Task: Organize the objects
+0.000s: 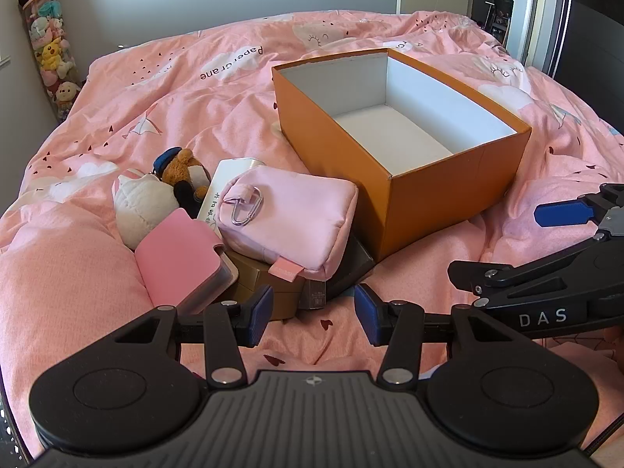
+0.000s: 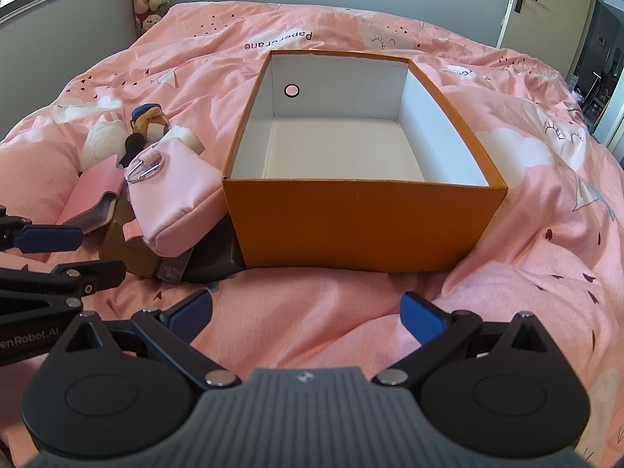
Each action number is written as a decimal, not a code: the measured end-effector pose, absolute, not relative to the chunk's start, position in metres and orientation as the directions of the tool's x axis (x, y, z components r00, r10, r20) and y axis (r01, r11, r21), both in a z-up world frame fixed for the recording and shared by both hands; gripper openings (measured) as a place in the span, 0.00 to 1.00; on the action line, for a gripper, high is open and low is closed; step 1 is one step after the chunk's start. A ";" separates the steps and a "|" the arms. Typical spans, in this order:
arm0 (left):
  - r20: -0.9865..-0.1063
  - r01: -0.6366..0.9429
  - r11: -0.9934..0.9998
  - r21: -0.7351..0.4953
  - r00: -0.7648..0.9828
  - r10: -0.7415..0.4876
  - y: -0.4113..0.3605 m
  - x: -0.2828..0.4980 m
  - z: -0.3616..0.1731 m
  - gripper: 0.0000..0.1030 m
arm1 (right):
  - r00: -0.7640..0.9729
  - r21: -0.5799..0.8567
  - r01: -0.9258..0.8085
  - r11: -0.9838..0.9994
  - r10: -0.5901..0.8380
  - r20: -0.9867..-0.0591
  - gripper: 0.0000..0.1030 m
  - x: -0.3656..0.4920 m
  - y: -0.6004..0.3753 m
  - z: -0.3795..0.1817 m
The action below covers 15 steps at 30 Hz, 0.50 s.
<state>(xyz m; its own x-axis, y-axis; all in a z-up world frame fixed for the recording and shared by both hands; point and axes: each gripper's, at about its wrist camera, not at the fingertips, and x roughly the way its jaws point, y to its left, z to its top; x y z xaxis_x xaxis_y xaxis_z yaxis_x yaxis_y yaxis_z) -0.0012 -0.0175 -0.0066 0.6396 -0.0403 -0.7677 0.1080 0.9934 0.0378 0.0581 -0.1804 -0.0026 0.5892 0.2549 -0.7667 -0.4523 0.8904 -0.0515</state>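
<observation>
An orange box (image 2: 362, 226) is sitting open and bare on the pink bed (image 2: 546, 234), a pink pouch (image 1: 288, 218) leaning against its left side, while the left gripper (image 1: 312, 312) and right gripper (image 2: 306, 312) are hovering, jaws apart on nothing

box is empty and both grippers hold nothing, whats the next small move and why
Probably ease the left gripper forward onto the pink pouch: it tops the pile, nearest those open fingers, and the orange box beside it is empty.
</observation>
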 end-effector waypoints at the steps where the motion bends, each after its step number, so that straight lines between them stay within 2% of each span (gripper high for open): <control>1: -0.768 0.109 0.993 0.038 0.639 -0.040 -0.017 -0.001 -0.007 0.56 | 0.589 -0.051 -0.452 0.891 0.255 -0.767 0.99 0.058 -0.180 -0.003; 10: -0.769 0.109 0.993 0.038 0.638 -0.041 -0.017 -0.001 -0.007 0.56 | 0.579 -0.048 -0.449 0.892 0.250 -0.776 0.99 0.059 -0.181 -0.005; 15: -0.773 0.112 0.993 0.026 0.632 -0.051 -0.016 -0.003 -0.009 0.48 | 0.569 -0.038 -0.460 0.887 0.261 -0.780 0.99 0.059 -0.180 -0.006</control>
